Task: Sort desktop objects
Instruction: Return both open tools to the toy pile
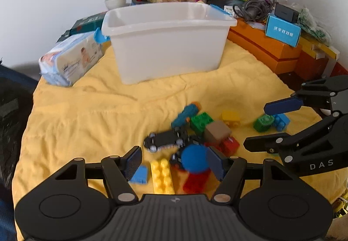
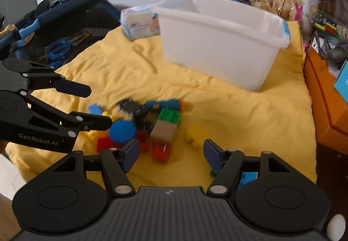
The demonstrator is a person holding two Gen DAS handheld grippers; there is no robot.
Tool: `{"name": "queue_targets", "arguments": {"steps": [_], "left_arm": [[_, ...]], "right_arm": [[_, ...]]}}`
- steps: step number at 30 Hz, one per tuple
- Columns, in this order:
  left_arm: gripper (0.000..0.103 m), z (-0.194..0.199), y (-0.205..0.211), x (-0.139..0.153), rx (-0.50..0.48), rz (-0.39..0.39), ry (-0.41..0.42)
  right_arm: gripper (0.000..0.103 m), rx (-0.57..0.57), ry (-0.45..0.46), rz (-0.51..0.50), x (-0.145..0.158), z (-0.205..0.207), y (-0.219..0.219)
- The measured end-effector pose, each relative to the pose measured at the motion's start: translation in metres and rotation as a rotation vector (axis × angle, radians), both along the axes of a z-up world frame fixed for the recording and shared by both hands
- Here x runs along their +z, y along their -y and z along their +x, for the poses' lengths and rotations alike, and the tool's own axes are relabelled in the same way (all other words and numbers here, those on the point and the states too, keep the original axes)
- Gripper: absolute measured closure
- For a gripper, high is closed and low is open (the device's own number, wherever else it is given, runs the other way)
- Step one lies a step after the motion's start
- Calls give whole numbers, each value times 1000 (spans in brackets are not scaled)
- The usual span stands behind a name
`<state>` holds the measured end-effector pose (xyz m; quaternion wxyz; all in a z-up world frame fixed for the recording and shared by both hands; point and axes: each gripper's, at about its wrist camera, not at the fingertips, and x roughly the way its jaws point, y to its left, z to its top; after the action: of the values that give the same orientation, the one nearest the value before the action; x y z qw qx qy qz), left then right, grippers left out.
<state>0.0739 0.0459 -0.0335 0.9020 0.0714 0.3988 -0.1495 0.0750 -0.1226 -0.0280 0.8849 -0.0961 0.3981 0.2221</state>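
Across the yellow blanket (image 1: 87,114), a jumble of toy blocks (image 1: 202,123) lies at six o'clock from the white bin (image 1: 165,45). Left claw (image 1: 176,164) gapes wide over a yellow brick (image 1: 162,175) whose long axis runs twelve to six. Right claw (image 2: 171,156) stands wide too, holding nothing.

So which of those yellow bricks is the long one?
The yellow brick lying between the left hand-held gripper fingers; the other yellow one is short and stubby.
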Motion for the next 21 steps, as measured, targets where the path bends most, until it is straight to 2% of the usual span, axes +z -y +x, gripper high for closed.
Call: {"name": "queue_targets", "arguments": {"steps": [3, 6, 8, 10, 13, 19, 21], "left_arm": [[34, -8, 0, -6, 21, 8, -44], [34, -19, -2, -10, 32, -17, -60], [34, -24, -1, -11, 33, -26, -57], [34, -27, 1, -13, 18, -30, -65], [34, -28, 3, -15, 1, -20, -67], [34, -15, 0, -15, -21, -32, -70], [38, -11, 1, -16, -52, -44, -75]], "right_arm": [[34, 11, -15, -2, -4, -10, 0], [35, 19, -31, -6, -10, -15, -2], [41, 34, -52, -15, -16, -19, -4], [60, 37, -65, -26, -21, -20, -6], [65, 45, -91, -18, -26, -18, -9], [65, 66, -62, -28, -22, -13, -22], [65, 49, -65, -28, -23, -10, -23]]}}
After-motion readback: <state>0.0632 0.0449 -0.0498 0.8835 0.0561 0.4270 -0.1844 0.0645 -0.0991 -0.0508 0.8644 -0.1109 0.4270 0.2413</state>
